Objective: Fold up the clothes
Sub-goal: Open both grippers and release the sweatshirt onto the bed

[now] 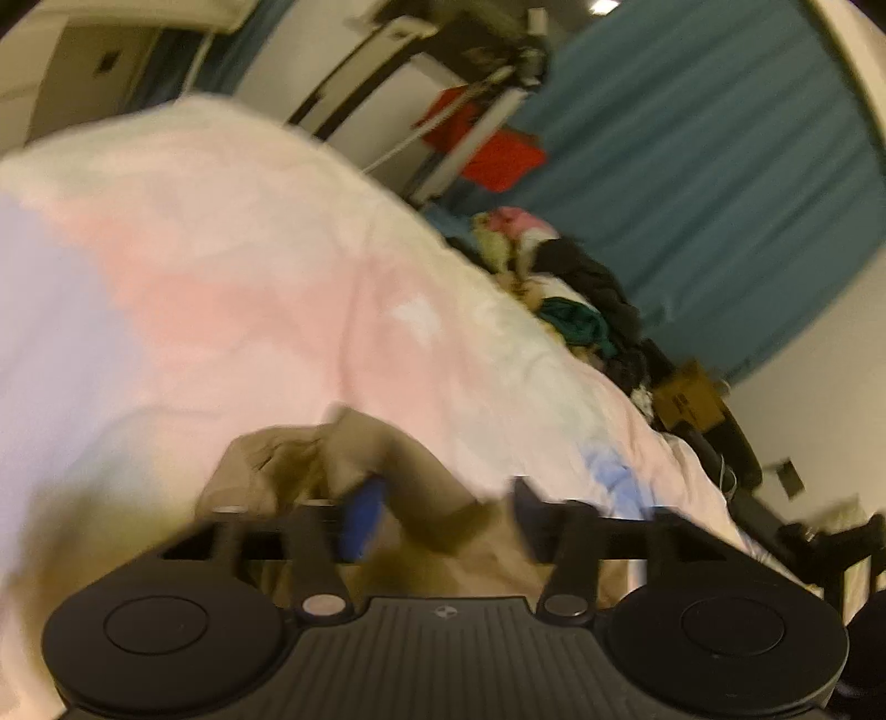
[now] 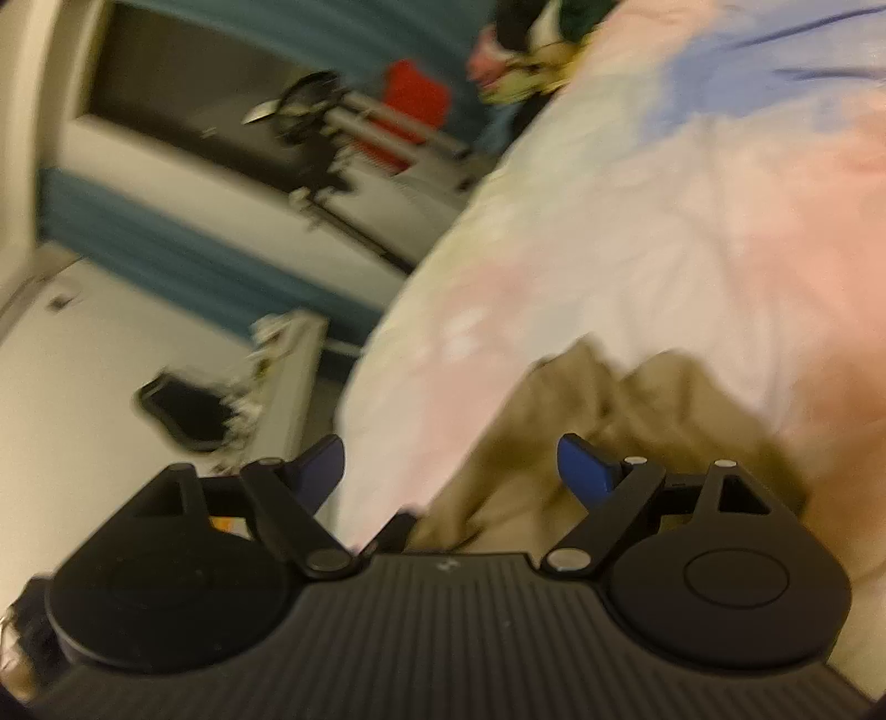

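A tan garment (image 1: 343,465) lies bunched on a pastel pink, white and blue bed cover (image 1: 232,266). In the left wrist view my left gripper (image 1: 437,498) is down in the tan cloth; one blue finger (image 1: 362,518) shows among the folds and cloth drapes over the jaws, which stand partly apart. The frame is blurred. In the right wrist view my right gripper (image 2: 451,471) is open and empty, its blue fingers (image 2: 584,471) wide apart just above the near edge of the tan garment (image 2: 598,410) on the bed cover (image 2: 637,221).
A pile of mixed clothes (image 1: 576,310) lies at the far end of the bed, also in the right wrist view (image 2: 531,50). A teal curtain (image 1: 692,155), a drying rack with red cloth (image 1: 493,149), a cardboard box (image 1: 689,396) and a white cabinet (image 2: 288,376) stand beside the bed.
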Demonstrator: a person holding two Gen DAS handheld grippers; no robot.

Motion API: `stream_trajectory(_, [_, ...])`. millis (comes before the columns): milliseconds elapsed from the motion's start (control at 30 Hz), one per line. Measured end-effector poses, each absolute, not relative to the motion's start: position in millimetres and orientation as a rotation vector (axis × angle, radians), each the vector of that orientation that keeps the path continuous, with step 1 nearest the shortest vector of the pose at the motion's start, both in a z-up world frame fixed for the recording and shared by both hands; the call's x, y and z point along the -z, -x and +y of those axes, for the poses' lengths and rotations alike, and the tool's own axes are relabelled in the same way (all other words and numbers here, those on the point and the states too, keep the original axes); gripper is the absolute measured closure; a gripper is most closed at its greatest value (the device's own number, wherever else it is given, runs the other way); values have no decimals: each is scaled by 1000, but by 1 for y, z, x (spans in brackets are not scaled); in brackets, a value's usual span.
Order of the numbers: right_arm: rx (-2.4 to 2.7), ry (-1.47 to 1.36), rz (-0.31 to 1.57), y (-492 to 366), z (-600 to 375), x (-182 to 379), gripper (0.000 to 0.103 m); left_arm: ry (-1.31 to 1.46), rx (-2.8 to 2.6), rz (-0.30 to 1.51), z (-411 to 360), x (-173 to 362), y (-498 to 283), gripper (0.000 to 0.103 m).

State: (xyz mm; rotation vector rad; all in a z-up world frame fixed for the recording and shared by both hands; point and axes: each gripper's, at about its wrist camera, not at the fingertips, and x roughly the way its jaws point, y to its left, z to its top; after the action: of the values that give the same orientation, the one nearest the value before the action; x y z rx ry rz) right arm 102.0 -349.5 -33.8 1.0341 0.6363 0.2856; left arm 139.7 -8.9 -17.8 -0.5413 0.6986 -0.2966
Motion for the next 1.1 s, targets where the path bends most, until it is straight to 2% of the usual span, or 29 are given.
stream_trajectory(33, [-308, -1030, 629, -98, -348, 31, 17, 497, 299, 676, -13, 12, -134, 20])
stream_trajectory(133, [-322, -987, 607, -84, -343, 24, 17, 401, 315, 629, -21, 4, -119, 18])
stream_trajectory(300, [-281, -789, 607, -86, -336, 17, 50, 289, 265, 658, -30, 14, -118, 18])
stream_trajectory(367, [-224, -658, 651, -95, -331, 25, 69, 241, 237, 687, -32, 25, -125, 18])
stream_trajectory(400, [-191, -597, 677, -101, -328, 31, 71, 219, 218, 699, -33, 32, -130, 18])
stream_trajectory(467, [-141, -528, 722, -113, -324, 47, 84, 192, 193, 723, -33, 44, -138, 18])
stream_trajectory(633, [-100, -418, 755, -131, -310, 68, 85, 183, 207, 752, -36, 54, -147, 18])
stream_trajectory(800, [-112, -400, 718, -119, -305, 59, 82, 180, 219, 740, -35, 48, -136, 18])
stream_trajectory(967, [-140, -336, 660, -82, -296, 41, 81, 151, 227, 706, -39, 32, -99, 19])
stream_trajectory(1100, [-114, -336, 698, -66, -292, 56, 81, 133, 234, 720, -42, 33, -66, 18])
